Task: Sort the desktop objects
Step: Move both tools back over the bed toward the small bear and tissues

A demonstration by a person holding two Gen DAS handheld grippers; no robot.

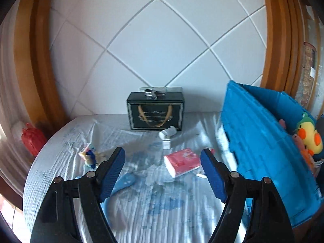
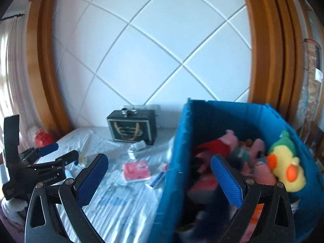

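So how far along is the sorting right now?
Partly done. Plush toys, including a yellow duck, already sit in the blue bin. Both tools, left and right, are open and empty. The pink tissue pack, white bottle and small toy remain on the sheet.

Quilted wall [image 1: 162, 40], wood frame [image 1: 38, 60]

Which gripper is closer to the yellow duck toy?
Right. The right gripper hangs open over the blue bin holding the yellow duck toy. The left gripper is open over the bed, outside it.
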